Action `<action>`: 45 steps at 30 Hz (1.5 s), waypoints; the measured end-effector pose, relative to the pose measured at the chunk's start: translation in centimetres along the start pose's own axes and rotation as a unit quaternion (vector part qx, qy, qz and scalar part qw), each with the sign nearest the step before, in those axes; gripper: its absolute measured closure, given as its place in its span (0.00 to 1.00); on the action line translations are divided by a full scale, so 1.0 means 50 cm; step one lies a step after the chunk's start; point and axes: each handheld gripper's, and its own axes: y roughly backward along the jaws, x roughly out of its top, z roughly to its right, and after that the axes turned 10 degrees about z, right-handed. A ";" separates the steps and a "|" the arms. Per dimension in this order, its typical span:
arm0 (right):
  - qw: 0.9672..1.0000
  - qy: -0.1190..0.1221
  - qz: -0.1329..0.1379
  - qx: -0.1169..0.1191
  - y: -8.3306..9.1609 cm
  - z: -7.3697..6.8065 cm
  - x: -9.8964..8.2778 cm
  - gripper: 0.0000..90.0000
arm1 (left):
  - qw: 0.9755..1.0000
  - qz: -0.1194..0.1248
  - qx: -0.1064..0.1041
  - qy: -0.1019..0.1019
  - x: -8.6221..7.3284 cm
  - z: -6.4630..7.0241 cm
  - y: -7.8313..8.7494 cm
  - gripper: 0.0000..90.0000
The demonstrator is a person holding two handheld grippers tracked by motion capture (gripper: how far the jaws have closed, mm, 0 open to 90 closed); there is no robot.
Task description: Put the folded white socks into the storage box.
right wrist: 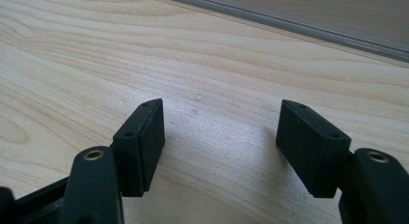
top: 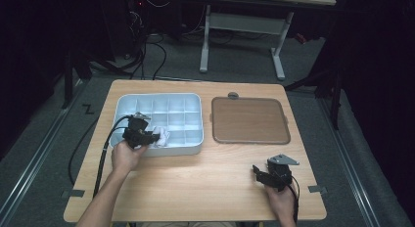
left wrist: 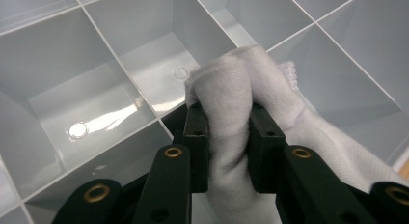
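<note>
A pale grey compartment tray lies on the left half of the wooden table. My left gripper is shut on a bunched white cloth over the tray's front row. In the left gripper view the cloth bulges up between the two black pads, above the tray's dividers. My right gripper rests low over the bare wood near the table's front right. Its jaws stand wide open with nothing between them.
A brown lid-like panel with a grey rim lies right of the tray; its edge crosses the top of the right gripper view. A metal-legged desk and cables stand on the floor beyond the table.
</note>
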 end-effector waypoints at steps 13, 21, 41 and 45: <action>1.000 0.000 0.000 0.000 0.000 0.000 0.000 0.39 | 1.000 -0.025 0.005 -0.010 -0.010 0.002 -0.011 0.83; 1.000 0.000 0.000 0.000 0.000 0.000 0.000 0.39 | 0.999 -0.046 0.010 0.001 -0.008 0.001 -0.017 0.84; 1.000 0.000 0.000 0.000 0.000 0.000 0.000 0.39 | 0.997 -0.065 0.032 -0.013 -0.005 0.010 -0.024 0.81; 1.000 -0.001 0.000 -0.001 0.000 0.000 0.000 0.39 | 0.998 -0.059 0.031 -0.007 0.001 0.011 -0.019 0.79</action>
